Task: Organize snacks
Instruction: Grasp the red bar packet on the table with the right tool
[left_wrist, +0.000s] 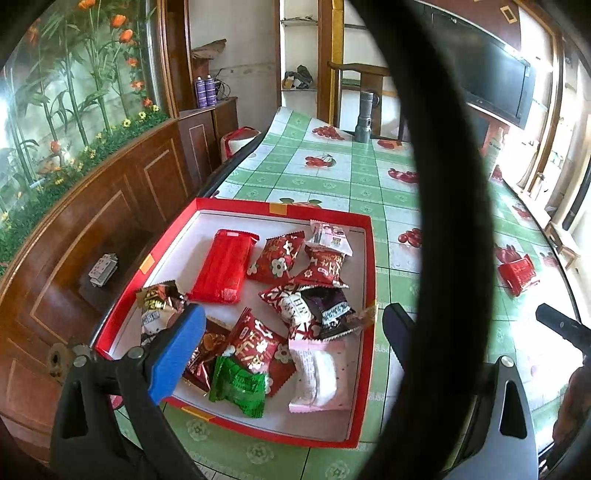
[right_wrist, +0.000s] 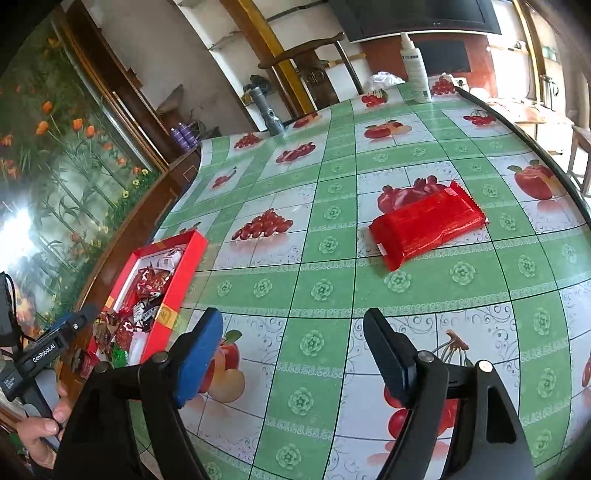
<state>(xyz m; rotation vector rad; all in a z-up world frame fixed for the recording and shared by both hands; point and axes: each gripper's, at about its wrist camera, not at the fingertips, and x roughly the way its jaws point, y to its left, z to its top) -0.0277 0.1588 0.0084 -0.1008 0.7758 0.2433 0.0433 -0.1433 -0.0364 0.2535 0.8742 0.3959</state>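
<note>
The left hand-held gripper (left_wrist: 291, 325) hangs over a shallow red cardboard box with a white floor (left_wrist: 236, 205), its blue-padded fingers (left_wrist: 177, 354) spread wide apart with nothing pressed between them. A thick black loop crosses the left wrist view and hides much of the right-hand finger. Inside the box lie many wrapped snacks: a long red foil packet (left_wrist: 223, 266), several red pouches printed with white flowers (left_wrist: 277, 254), a green foil packet (left_wrist: 238, 387), a pale pink-and-white packet (left_wrist: 319, 376) and a dark purple one (left_wrist: 330, 306). A crinkled gold-and-brown sachet (left_wrist: 159, 301) rests on the box's left rim, just beside the left pad.

The right hand-held gripper (right_wrist: 293, 343) hovers over the green-and-white checked worktop cloth printed with fruit (right_wrist: 321, 258), jaws apart and empty. Ahead of it, well apart from the box, a flat red foil snack bar (right_wrist: 424, 225) lies alone on the worktop. The box sits at the worktop's left edge in this view. At the far end stand a grey metal torch (right_wrist: 267, 110) and a white spray bottle (right_wrist: 415, 66).
</note>
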